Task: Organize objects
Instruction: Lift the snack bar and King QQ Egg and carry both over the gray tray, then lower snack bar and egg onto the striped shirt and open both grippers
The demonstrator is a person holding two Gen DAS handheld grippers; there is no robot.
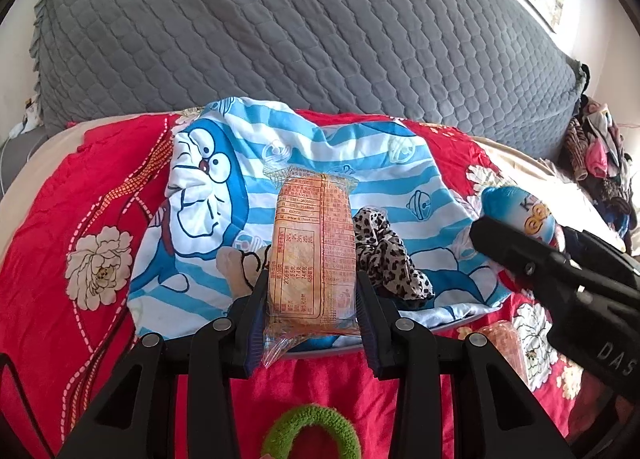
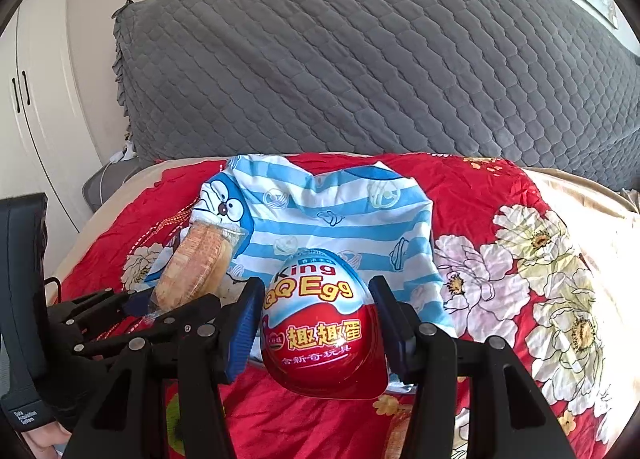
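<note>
My left gripper (image 1: pixel 312 291) is shut on an orange biscuit packet (image 1: pixel 314 255) and holds it upright above a blue-and-white striped cartoon cloth (image 1: pixel 280 163); the packet also shows in the right wrist view (image 2: pixel 196 263). My right gripper (image 2: pixel 316 311) is shut on a red, white and blue toy egg (image 2: pixel 320 323), held above the cloth (image 2: pixel 332 215). In the left wrist view the egg (image 1: pixel 520 211) and right gripper sit at the right. A leopard-print fabric piece (image 1: pixel 384 255) and a beige plush (image 1: pixel 240 263) lie on the cloth.
A red floral bedspread (image 1: pixel 80 219) covers the bed. A grey quilted headboard cover (image 1: pixel 300 27) stands behind. A green knitted ring (image 1: pixel 312 435) lies near the front, another biscuit packet (image 1: pixel 504 343) to its right. Clothes pile (image 1: pixel 600 155) at far right. White wardrobe (image 2: pixel 36 107) at left.
</note>
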